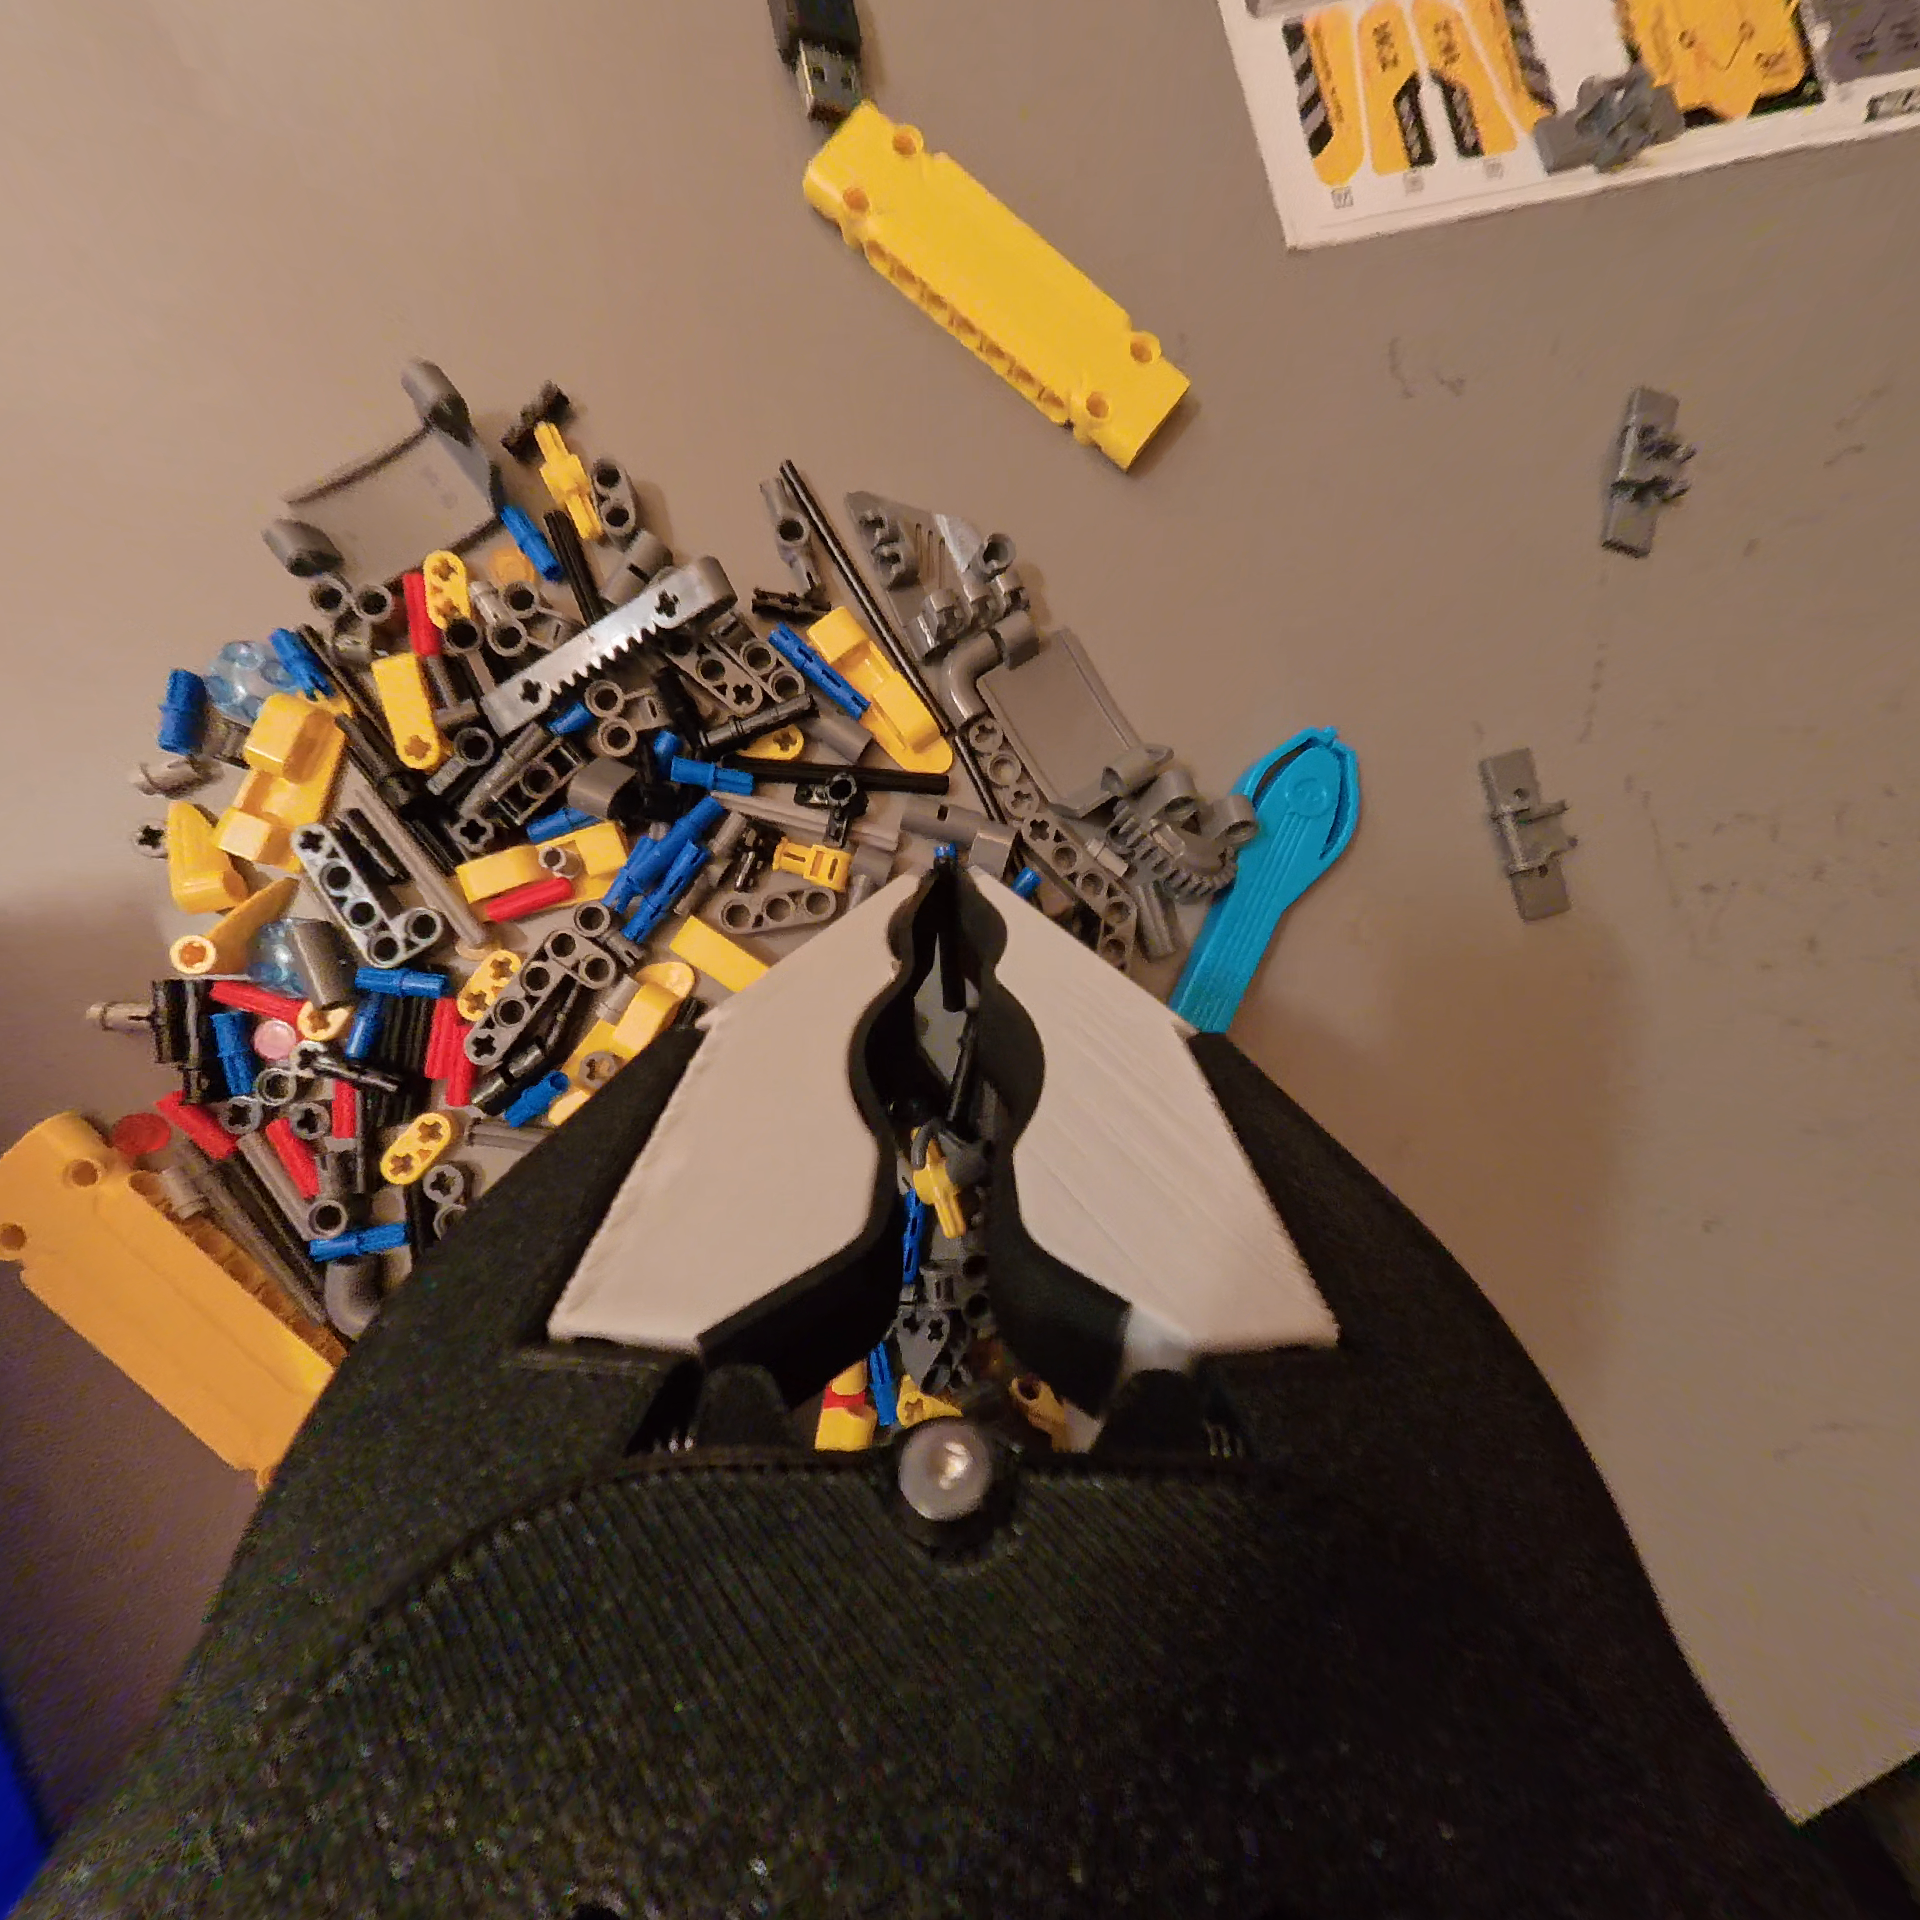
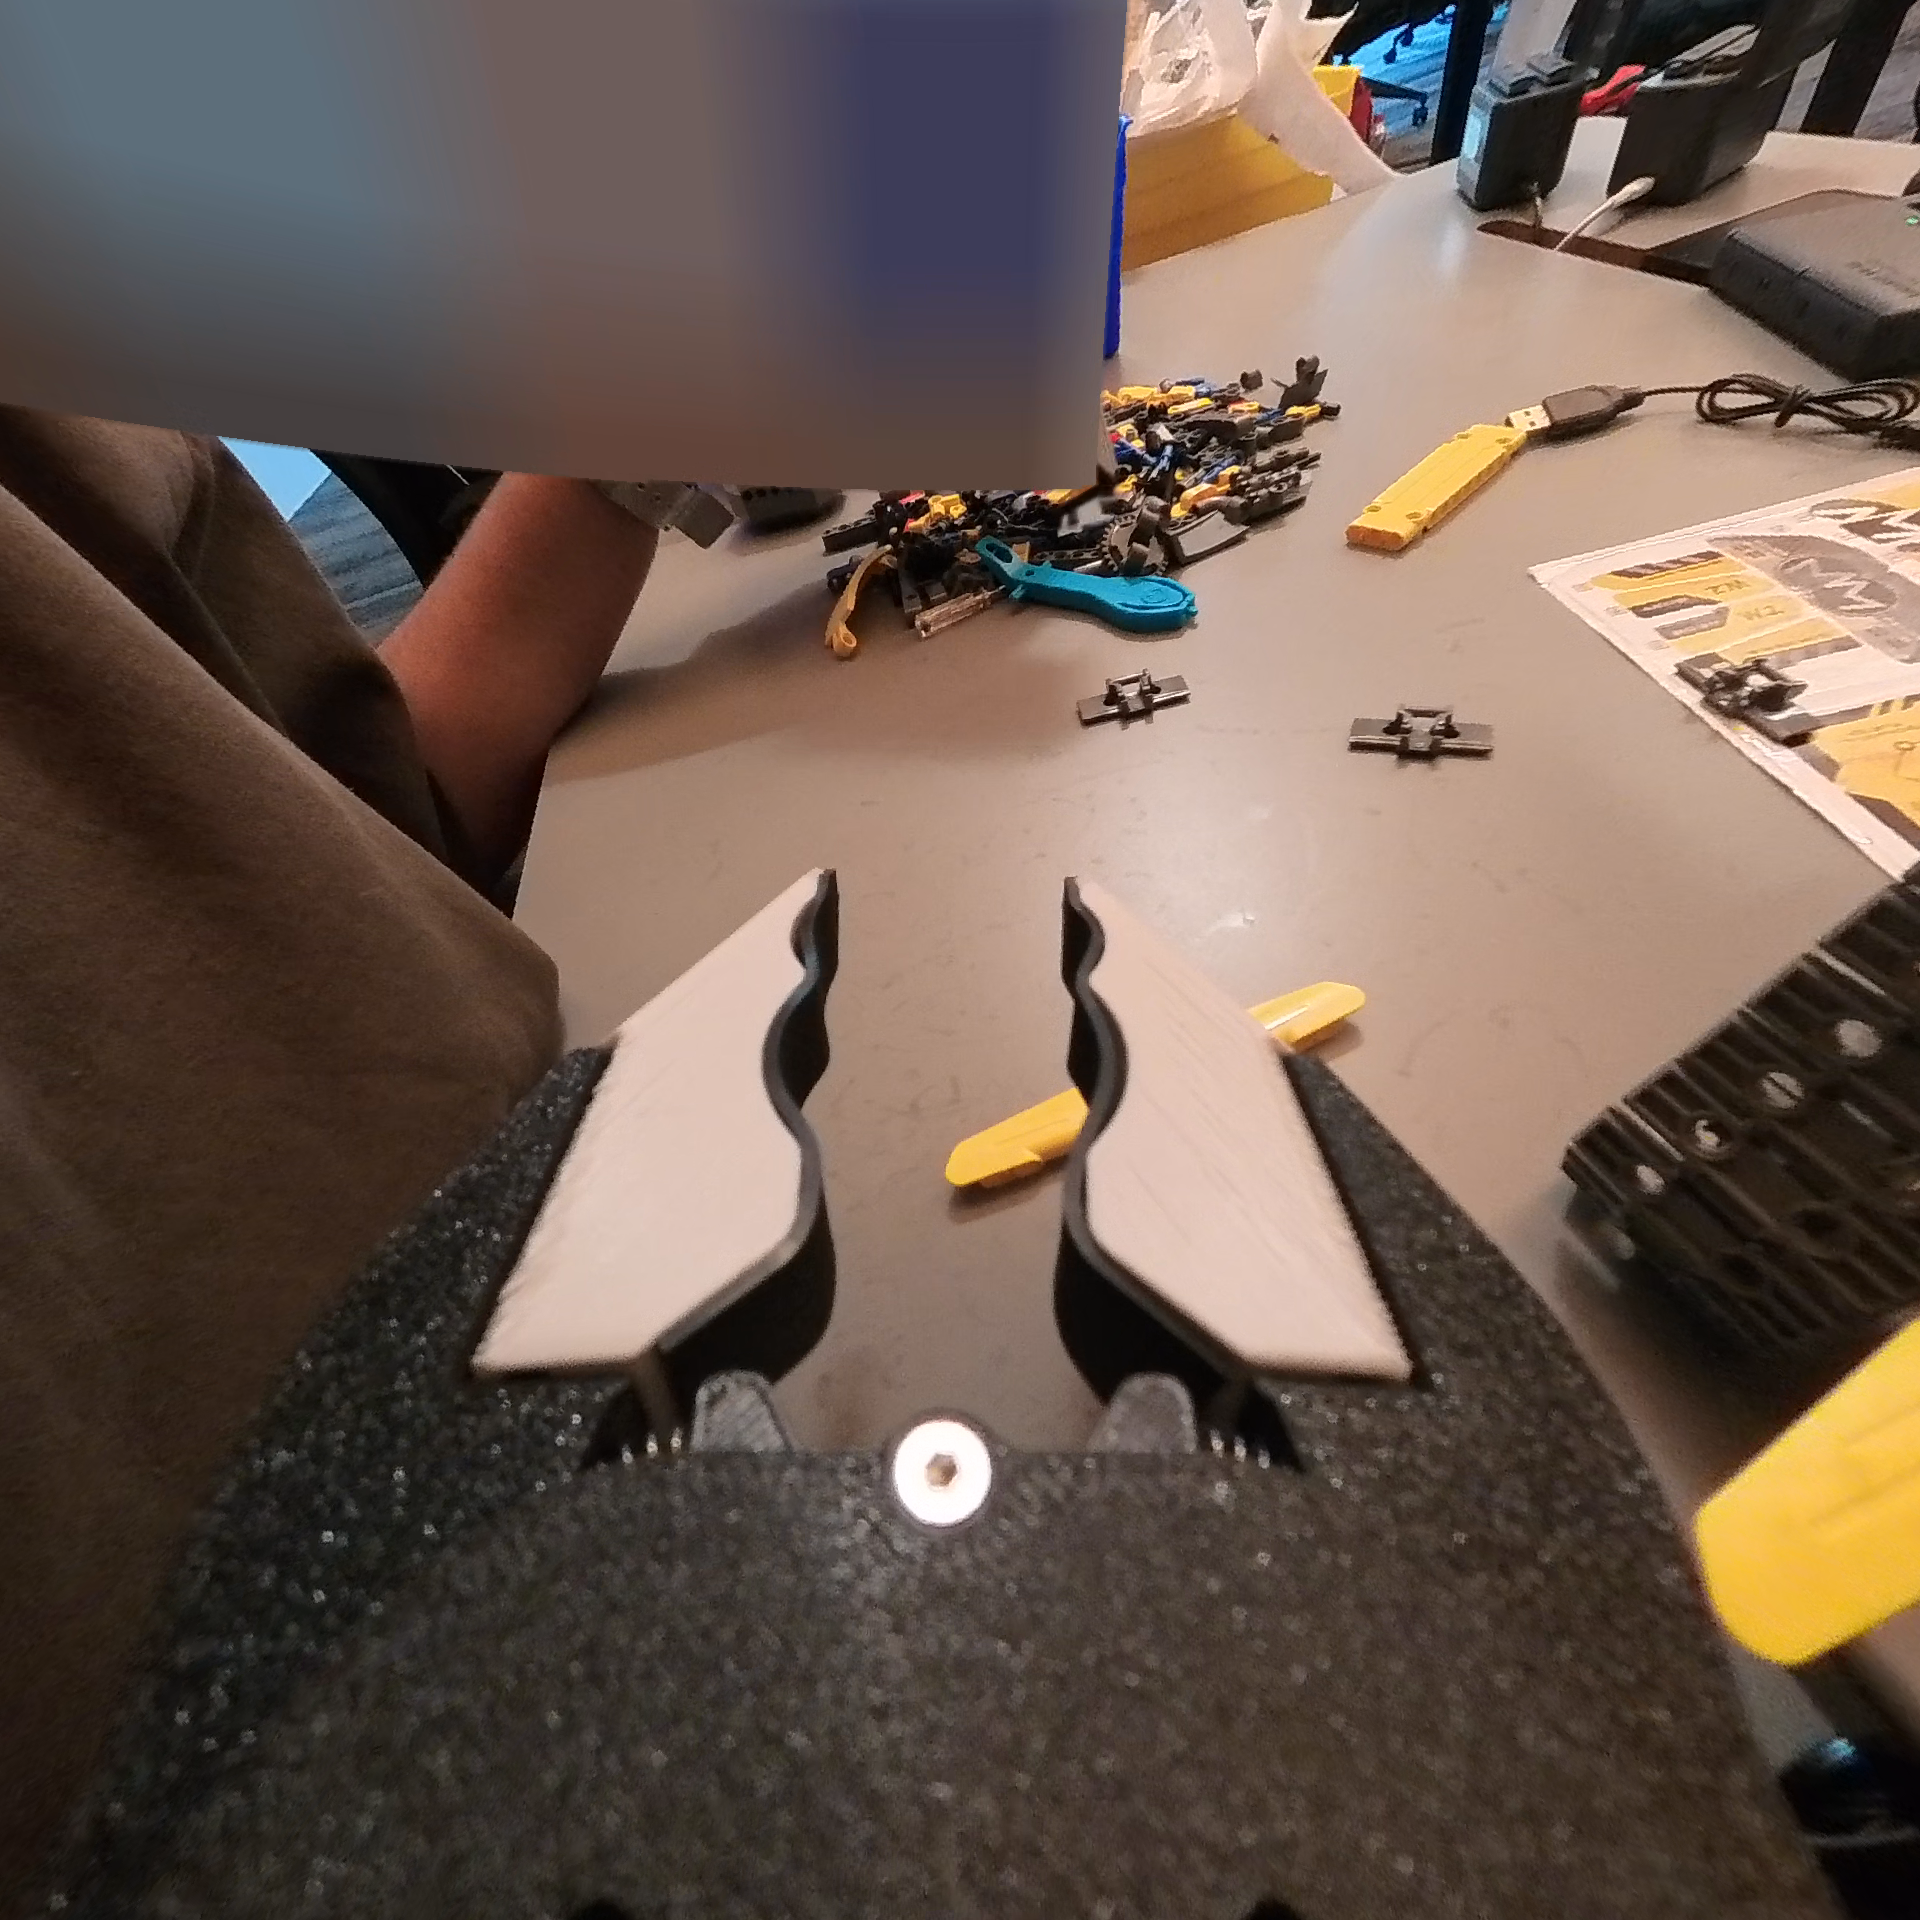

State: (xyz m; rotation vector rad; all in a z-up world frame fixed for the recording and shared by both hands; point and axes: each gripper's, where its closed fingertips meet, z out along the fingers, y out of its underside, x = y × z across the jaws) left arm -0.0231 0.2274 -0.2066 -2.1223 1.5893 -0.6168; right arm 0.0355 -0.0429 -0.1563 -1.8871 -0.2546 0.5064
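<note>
My left gripper [image 1: 943,871] hangs over a pile of small building pieces [image 1: 540,831] in grey, black, blue, yellow and red. Its jaws are shut, and a small blue pin [image 1: 943,852] pokes out at the tips; the rest of the pin is hidden. My right gripper [image 2: 951,894] is open and empty, low over the grey table [image 2: 1299,831]. A yellow curved piece [image 2: 1013,1148] lies on the table under it, partly behind the right finger. The pile [image 2: 1195,468] also shows farther off in the right wrist view.
A long yellow panel [image 1: 997,281], a teal lever tool [image 1: 1278,862], two grey track links [image 1: 1647,468] [image 1: 1522,831], an instruction sheet [image 1: 1558,104] and a USB plug [image 1: 826,62] lie around the pile. A black track assembly [image 2: 1766,1143] sits right. A person's arm [image 2: 499,644] is left. One gripper's finger ends stand about 30 cm off the other's. From my right tips it is roughly 6 cm to the yellow curved piece [image 2: 1013,1148]; from my left, 30 cm.
</note>
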